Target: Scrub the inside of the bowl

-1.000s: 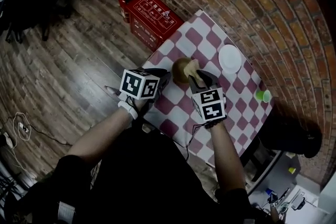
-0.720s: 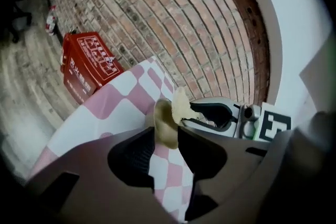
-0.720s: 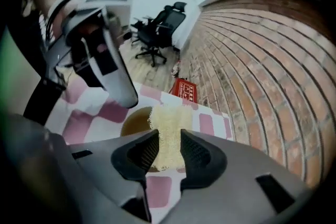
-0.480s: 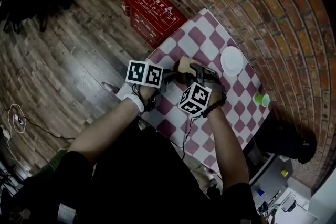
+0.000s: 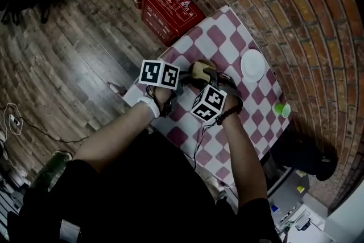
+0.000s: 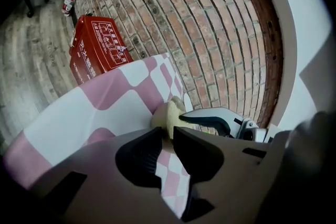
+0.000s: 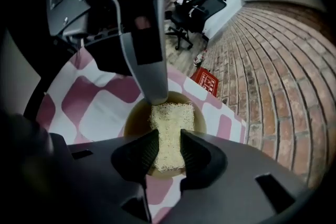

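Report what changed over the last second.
The right gripper rolled and swung in over the bowl, pushing the scrub pad it grips down inside the bowl. The left gripper stayed on the bowl's rim. The bowl, white plate and green cup kept their places on the checked table.

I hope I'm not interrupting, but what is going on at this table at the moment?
A person holds a gripper in each hand over a table with a pink-and-white checked cloth. The left gripper is clamped on the rim of a brown bowl. The right gripper grips a scrub pad and presses it down inside the bowl. A white plate and a green cup stand farther along the table.
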`<state>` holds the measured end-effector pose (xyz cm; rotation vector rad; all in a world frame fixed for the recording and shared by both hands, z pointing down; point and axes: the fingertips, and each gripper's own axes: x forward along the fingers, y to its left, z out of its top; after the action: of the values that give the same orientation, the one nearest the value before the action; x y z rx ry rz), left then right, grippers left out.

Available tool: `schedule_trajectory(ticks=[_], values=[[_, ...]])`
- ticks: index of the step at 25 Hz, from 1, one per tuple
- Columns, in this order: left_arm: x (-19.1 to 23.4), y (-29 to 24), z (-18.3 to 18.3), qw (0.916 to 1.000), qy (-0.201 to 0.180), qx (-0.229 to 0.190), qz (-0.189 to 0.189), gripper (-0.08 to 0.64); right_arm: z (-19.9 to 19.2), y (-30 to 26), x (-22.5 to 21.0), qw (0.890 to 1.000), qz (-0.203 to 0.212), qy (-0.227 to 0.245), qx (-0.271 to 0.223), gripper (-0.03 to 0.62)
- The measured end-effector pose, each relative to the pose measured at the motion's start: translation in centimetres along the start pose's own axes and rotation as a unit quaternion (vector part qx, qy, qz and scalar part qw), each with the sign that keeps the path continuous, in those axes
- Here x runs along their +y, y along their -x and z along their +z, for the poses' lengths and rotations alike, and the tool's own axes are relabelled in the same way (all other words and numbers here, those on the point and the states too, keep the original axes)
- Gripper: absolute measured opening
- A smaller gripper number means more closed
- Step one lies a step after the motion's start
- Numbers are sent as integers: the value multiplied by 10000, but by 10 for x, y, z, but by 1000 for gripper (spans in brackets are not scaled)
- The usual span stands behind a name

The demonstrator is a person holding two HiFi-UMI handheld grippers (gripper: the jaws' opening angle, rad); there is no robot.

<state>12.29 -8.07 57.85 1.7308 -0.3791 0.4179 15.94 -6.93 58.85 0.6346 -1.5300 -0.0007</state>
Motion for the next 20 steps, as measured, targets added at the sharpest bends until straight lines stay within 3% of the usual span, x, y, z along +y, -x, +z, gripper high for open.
schedule_trajectory(ticks=[3, 6, 9, 13, 15, 16, 17, 18, 20], values=[[1, 0, 4, 9999, 124, -94, -40, 70, 0, -2, -3, 9908, 374, -1268, -299, 138], [2, 1, 4, 9997, 186, -130, -64, 67, 1, -1, -5, 9637, 741, -2494, -600, 138], [3, 1, 2, 9996, 234, -138, -72, 67, 1, -2, -5, 9250, 1164, -3515, -849, 138], [4, 0, 2, 9995, 262, -139, -79, 67, 1, 6, -16, 8550, 1554, -4792, -1231, 138], [4, 1, 2, 9996, 250, -133, -74, 67, 1, 12, -23, 8338, 1572, -5091, -1445, 138], [4, 0, 1, 9996, 238, -130, -67, 67, 0, 16, -27, 8331, 1515, -5100, -1509, 138], [3, 0, 1, 9996, 225, -129, -61, 67, -2, 19, -30, 8412, 1410, -4992, -1528, 138], [3, -1, 1, 9997, 211, -127, -57, 67, -3, 21, -33, 8576, 1263, -4754, -1500, 138], [3, -1, 1, 9997, 186, -118, -50, 67, -5, 25, -37, 9076, 847, -3904, -1292, 138]])
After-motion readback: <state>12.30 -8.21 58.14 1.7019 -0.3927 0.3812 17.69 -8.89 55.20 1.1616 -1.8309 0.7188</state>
